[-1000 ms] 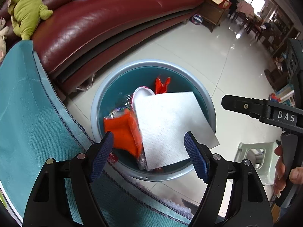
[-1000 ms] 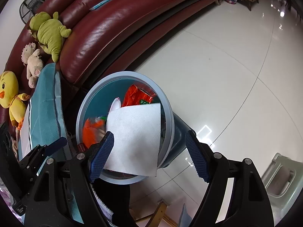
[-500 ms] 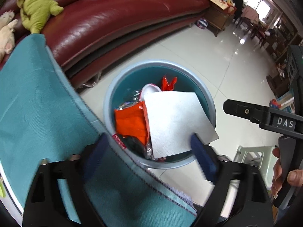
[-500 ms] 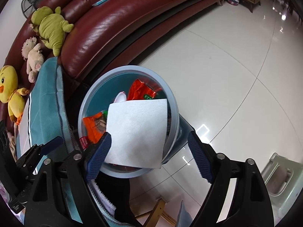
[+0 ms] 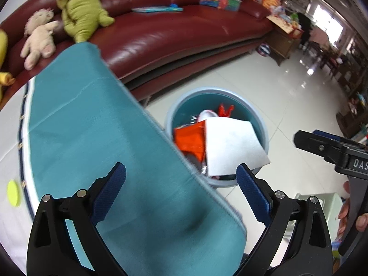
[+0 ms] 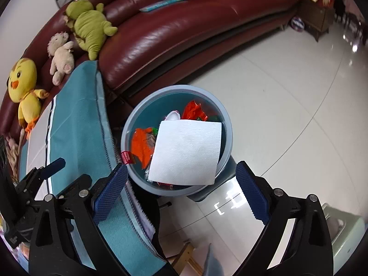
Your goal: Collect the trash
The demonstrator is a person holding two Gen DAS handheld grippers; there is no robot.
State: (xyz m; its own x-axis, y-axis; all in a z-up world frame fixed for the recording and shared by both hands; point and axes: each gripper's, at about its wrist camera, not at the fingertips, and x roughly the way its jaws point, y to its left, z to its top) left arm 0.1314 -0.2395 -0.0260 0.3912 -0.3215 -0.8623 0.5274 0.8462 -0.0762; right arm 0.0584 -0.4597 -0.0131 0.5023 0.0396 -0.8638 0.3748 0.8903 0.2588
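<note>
A round blue trash bin [image 5: 262, 124] [image 6: 226, 124] stands on the tiled floor beside the table. A white paper napkin [image 5: 232, 145] [image 6: 186, 151] lies on top of orange wrappers [image 5: 189, 140] [image 6: 140, 145] inside it. My left gripper [image 5: 181, 191] is open and empty, above the teal tablecloth [image 5: 96, 138] near the table edge. My right gripper [image 6: 181, 191] is open and empty, above the floor just in front of the bin. The right gripper also shows at the right of the left wrist view [image 5: 331, 147].
A dark red leather sofa [image 6: 184, 27] with plush toys [image 6: 89, 25] runs behind the bin. A yellow-green disc [image 5: 13, 193] lies on the table at left. A pale green stool [image 5: 322, 207] stands on the floor at right.
My left gripper has pulled back from over the bin to over the tablecloth. My right gripper has drawn back and up a little. The napkin stays in the bin.
</note>
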